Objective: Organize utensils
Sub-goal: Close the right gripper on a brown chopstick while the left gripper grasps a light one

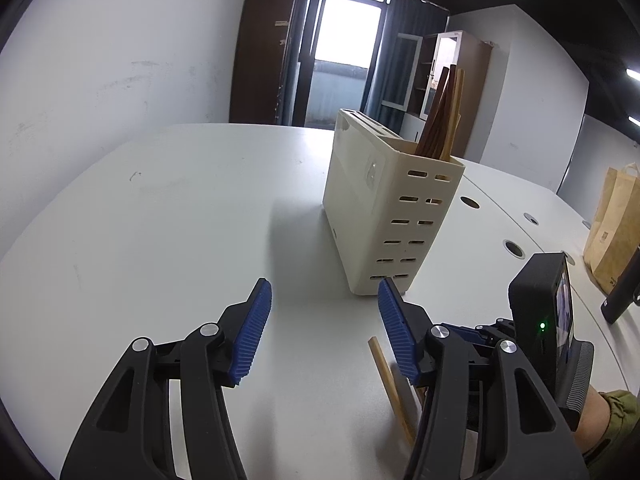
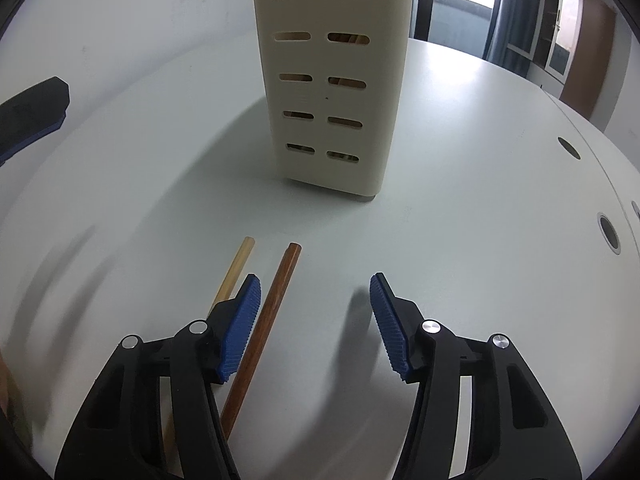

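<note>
Standing upright on the white counter (image 2: 480, 208), the cream utensil holder (image 2: 336, 92) has rows of slotted vents down its narrow end and carries a bundle of brown and pale chopsticks (image 1: 442, 120) in its open end compartment. Two loose chopsticks lie on the counter before it, side by side and nearly parallel, apart from each other: a pale bamboo chopstick (image 2: 236, 270) and a dark brown chopstick (image 2: 272, 312).

Your right gripper (image 2: 316, 320) is open, with nothing pressed between its blue ribbed pads. The dark chopstick runs just inside its left finger (image 2: 238, 328), passing beneath that pad; the pale one lies outside the same finger and is partly hidden by it. The holder stands beyond the fingertips, well apart from them.

Your left gripper (image 1: 324, 328) is likewise open and holds nothing. The pale chopstick (image 1: 390, 384) shows beside its right finger, outside the gap, and the holder (image 1: 384, 208) stands ahead and to the right.
</note>
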